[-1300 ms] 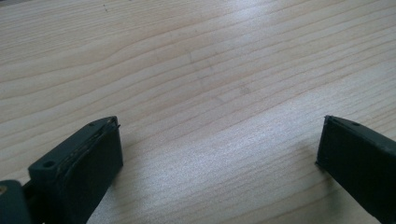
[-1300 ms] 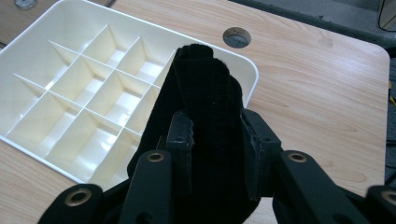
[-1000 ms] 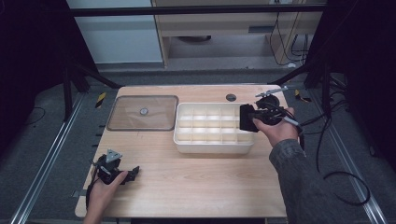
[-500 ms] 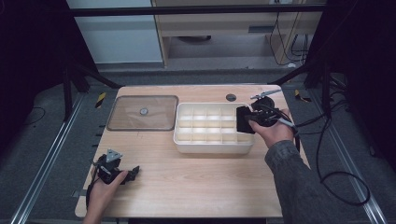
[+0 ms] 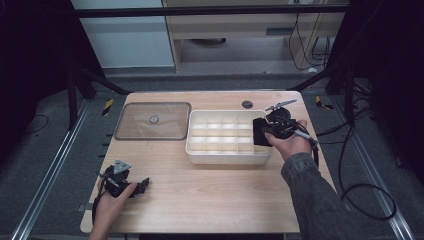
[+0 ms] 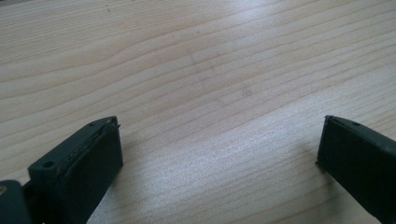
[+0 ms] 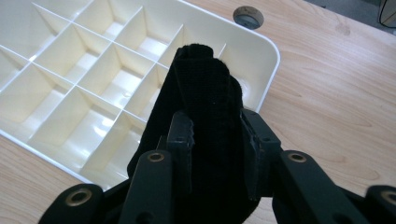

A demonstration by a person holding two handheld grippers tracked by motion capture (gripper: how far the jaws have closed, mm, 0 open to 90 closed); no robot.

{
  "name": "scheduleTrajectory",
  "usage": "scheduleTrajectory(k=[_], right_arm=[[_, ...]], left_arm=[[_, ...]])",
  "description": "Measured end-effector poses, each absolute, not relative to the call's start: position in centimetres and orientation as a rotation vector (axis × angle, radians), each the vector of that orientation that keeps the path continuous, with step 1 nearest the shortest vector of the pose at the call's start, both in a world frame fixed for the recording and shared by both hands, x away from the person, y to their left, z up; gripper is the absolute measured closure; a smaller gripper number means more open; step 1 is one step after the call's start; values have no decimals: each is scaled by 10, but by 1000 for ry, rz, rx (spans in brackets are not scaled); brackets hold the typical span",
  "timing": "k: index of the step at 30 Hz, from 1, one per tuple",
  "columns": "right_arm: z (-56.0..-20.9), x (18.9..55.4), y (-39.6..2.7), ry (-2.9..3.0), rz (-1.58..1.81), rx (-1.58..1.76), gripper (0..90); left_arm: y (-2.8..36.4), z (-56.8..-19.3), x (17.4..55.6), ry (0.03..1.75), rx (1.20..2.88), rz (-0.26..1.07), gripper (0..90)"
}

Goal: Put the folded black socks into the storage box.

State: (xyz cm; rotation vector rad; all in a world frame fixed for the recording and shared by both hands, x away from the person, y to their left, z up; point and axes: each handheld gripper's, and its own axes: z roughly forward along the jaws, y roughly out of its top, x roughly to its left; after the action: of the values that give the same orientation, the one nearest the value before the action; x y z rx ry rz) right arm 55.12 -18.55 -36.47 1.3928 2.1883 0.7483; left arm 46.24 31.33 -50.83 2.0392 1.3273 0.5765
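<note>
At ten o'clock on my light wooden counter [image 5: 210, 200] lies a clear, flat rectangular plastic lid [image 5: 153, 121] with a small round knob at its middle, well apart from everything at six. A small round dark grommet hole [image 5: 247, 104] sits in the counter at twelve. Past the far edge, a black-and-yellow striped marker [image 5: 107, 106] lies on the grey floor [image 5: 45, 150] at ten.

Overhead light, bright table [image 5: 210, 200], dark surroundings; soft glare on wood, close-ups slightly blurred.
</note>
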Motion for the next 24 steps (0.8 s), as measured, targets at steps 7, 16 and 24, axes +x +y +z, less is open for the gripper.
scheduleTrajectory(k=[7, 16, 24], right_arm=[[-374, 552, -185, 2207, 700, 1392, 681], [-386, 560, -181, 2228, 649, 1405, 681], [-395, 559, -177, 2232, 612, 1406, 681]], left_arm=[[313, -508, 462, 1330, 2033, 577, 0], [312, -509, 462, 1330, 2030, 576, 0], [313, -508, 462, 1325, 2038, 577, 0]])
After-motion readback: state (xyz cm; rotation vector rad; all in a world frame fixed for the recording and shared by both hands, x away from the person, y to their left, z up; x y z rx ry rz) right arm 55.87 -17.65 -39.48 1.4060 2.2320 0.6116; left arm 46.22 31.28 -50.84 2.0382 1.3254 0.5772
